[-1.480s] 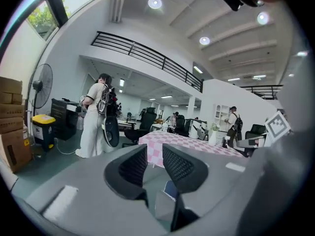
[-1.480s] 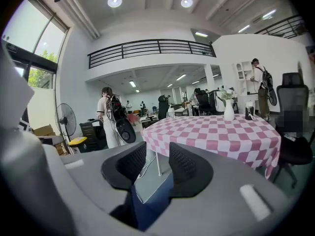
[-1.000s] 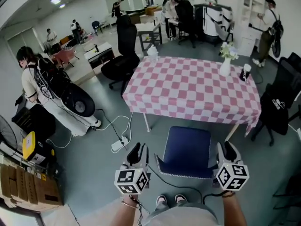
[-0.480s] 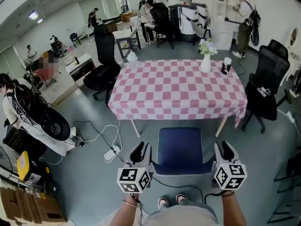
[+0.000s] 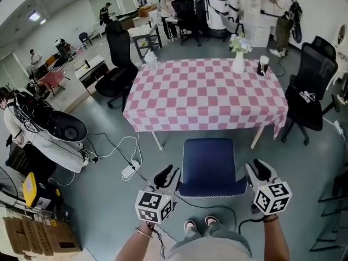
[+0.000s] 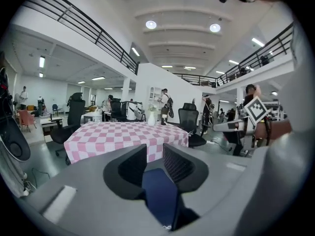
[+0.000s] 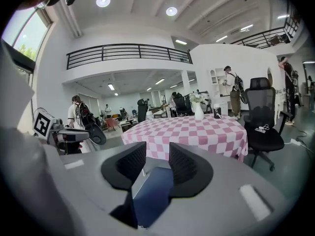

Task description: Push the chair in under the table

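A blue chair (image 5: 208, 165) stands just in front of the table (image 5: 201, 91) with the pink checked cloth, its back toward me. My left gripper (image 5: 165, 174) is at the back's left corner and my right gripper (image 5: 255, 168) at its right corner. In the left gripper view the jaws (image 6: 155, 156) have just been opening. Their ribbed pads stand apart, and blue chair fabric (image 6: 160, 195) shows low in the gap. The right gripper view shows the same: open jaws (image 7: 157, 156), the chair (image 7: 152, 191) low between them, and the table (image 7: 197, 129) beyond.
A white vase (image 5: 238, 61) and a dark cup (image 5: 263, 67) stand on the table's far right. Black office chairs (image 5: 117, 78) (image 5: 307, 102) flank it. A power strip with cables (image 5: 129, 170) lies on the floor at left. My feet (image 5: 196, 224) are behind the chair.
My left gripper has swung right, toward the chair's left rear corner. The right gripper has barely shifted. The head view has tilted, so the table sits higher in the picture.
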`<state>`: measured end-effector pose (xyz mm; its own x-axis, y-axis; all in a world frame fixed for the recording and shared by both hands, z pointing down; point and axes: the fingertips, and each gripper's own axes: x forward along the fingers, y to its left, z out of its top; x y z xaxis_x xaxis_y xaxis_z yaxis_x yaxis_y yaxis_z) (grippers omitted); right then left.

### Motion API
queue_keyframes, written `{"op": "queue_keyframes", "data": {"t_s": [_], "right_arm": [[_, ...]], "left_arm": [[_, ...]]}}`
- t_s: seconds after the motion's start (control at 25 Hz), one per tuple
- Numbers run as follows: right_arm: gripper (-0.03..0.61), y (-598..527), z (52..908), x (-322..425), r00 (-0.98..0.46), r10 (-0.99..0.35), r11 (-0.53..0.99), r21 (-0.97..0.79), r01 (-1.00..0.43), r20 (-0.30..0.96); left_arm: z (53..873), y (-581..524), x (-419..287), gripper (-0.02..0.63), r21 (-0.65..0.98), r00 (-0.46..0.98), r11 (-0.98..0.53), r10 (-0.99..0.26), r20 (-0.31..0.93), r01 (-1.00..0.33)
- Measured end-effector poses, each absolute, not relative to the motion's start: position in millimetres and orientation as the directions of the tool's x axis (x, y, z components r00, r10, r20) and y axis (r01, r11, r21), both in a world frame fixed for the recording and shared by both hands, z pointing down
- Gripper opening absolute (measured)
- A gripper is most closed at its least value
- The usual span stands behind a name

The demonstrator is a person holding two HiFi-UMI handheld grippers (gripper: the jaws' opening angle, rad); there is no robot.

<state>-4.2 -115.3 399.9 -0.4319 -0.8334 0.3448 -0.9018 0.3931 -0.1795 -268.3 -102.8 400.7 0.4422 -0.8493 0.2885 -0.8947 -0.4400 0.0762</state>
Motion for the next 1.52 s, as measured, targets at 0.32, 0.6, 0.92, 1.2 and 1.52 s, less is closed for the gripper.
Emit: {"op": "queue_keyframes", "data": {"t_s": [0.32,0.6,0.92,1.2,1.52], "right_arm": [[0.129,-96.0,431.0,-10.2,-0.534,-0.721,0.519,-0.166,-0.839,0.442],[0.129,-70.5,462.5,-31.4,-0.631,-0.566,0.687,-0.120,-0.717,0.530],[0.129,-47.2,493.1,-52.0,-0.694,-0.371,0.845,-0.085,-0.528,0.617],[0.129,-26.0,518.3,-63.1,-0.656,-0.233,0.925,-0.045,-0.378,0.717],[0.130,-8.0,544.7,-70.2,-0.566,-0.158,0.969,0.018,-0.245,0.809]], "left_arm": [[431.5,-75.6,-241.6,0.104,0.085,0.547,-0.568,-0.726,0.417,-0.819],[458.7,-58.4,-217.2,0.104,0.061,0.607,-0.685,-0.597,0.525,-0.726],[488.8,-44.4,-185.5,0.106,-0.015,0.622,-0.812,-0.460,0.633,-0.584],[529.2,-17.8,-177.5,0.117,-0.059,0.545,-0.925,-0.272,0.794,-0.375],[551.3,-5.8,-182.4,0.121,-0.117,0.447,-0.951,-0.241,0.861,-0.287]]}}
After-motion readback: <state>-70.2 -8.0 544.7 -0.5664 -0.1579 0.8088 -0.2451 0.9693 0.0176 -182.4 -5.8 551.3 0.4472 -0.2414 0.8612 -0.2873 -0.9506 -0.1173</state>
